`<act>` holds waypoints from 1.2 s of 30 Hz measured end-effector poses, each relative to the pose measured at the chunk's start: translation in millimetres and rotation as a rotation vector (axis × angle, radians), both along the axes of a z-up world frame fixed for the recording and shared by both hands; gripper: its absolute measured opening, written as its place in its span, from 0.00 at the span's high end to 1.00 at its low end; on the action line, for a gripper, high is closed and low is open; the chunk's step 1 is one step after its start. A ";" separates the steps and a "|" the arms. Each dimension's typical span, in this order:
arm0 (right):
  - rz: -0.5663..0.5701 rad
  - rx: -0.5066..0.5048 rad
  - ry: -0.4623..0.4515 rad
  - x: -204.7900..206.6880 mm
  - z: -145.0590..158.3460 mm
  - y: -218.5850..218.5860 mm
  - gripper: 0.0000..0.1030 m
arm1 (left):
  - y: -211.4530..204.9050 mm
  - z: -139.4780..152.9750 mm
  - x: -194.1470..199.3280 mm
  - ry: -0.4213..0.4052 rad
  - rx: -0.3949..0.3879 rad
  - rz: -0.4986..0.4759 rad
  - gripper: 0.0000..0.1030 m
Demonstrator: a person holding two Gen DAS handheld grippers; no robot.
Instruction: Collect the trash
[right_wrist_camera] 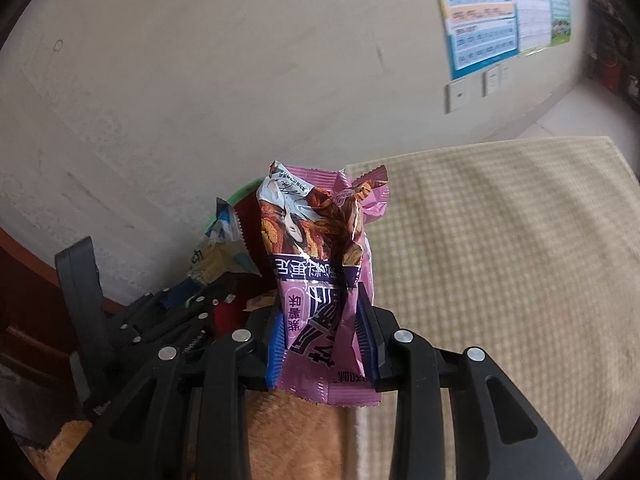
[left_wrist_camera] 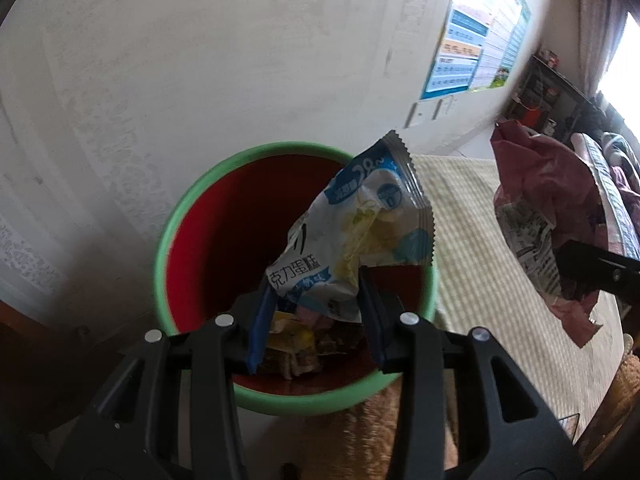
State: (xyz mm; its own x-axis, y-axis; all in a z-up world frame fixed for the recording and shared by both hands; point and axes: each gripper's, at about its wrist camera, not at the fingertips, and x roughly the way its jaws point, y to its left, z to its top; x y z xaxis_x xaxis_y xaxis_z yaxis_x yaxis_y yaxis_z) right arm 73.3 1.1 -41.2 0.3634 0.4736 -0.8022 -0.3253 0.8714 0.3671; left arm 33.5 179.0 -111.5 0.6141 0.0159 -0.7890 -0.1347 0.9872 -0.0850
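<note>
glossy foil wrapper (right_wrist_camera: 320,264), smooth plastic bin (left_wrist_camera: 168,240), woven mat (right_wrist_camera: 500,240)

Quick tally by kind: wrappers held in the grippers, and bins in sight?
Blue-and-white wrapper, in left gripper: 1
Pink wrapper, in right gripper: 1
Green-rimmed bin: 1
Total: 3

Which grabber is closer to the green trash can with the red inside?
Left. The left gripper holds a blue-and-white snack wrapper right over the trash can. The right gripper, gripping a pink snack wrapper, is off to the side, over the checked mat.
</note>
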 end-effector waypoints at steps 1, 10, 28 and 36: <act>0.009 0.013 0.008 2.8 -0.4 3.5 0.71 | 3.5 0.4 0.2 -0.001 0.000 0.010 0.63; 0.054 0.131 0.025 18.3 1.3 24.3 0.51 | 21.6 1.8 4.3 -0.008 0.005 0.091 0.40; -0.256 -0.059 -0.321 -40.0 31.6 -117.0 0.16 | -76.3 52.3 -1.4 -0.197 0.048 -0.103 0.05; -0.436 -0.181 -0.647 -86.3 66.9 -156.7 0.07 | -132.2 90.8 -11.3 -0.351 0.071 -0.199 0.05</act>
